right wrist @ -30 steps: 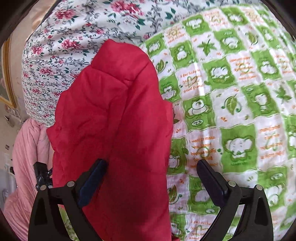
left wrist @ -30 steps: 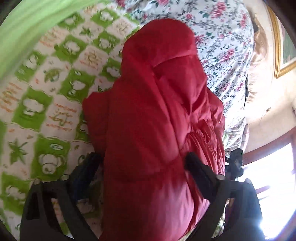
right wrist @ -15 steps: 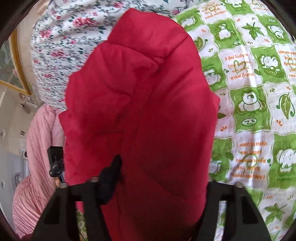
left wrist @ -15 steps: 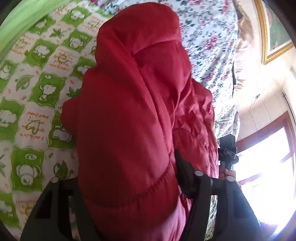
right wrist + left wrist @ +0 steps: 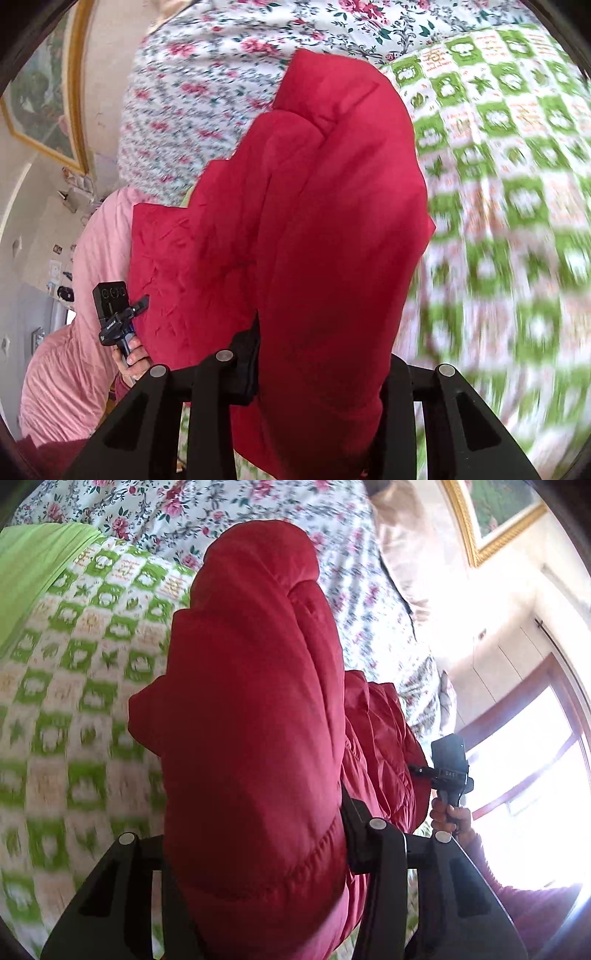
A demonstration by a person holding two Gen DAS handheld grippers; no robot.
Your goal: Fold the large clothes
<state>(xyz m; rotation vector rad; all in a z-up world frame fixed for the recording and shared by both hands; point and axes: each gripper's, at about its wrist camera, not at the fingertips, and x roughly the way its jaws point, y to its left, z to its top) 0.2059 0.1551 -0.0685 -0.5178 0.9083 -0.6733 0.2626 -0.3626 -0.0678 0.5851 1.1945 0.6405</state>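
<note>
A red padded jacket (image 5: 255,716) fills the middle of the left wrist view and hangs from my left gripper (image 5: 258,853), which is shut on its hem. In the right wrist view the same red jacket (image 5: 325,229) hangs from my right gripper (image 5: 317,369), which is shut on it. The jacket is lifted above the bed, with its far end toward the floral cover. Each gripper's fingertips are mostly hidden by the fabric. The other hand-held gripper shows in each view, my right one (image 5: 448,764) and my left one (image 5: 114,314).
A green and white checked blanket (image 5: 74,709) covers the bed, also in the right wrist view (image 5: 517,206). A floral cover (image 5: 207,92) lies beyond. A pink quilt (image 5: 85,295) is at the left, a green cloth (image 5: 33,565) at far left, and a bright window (image 5: 535,775) at the right.
Both grippers have closed on the red jacket and lifted it off the blanket. The views have swung toward the floral cover and the wall.
</note>
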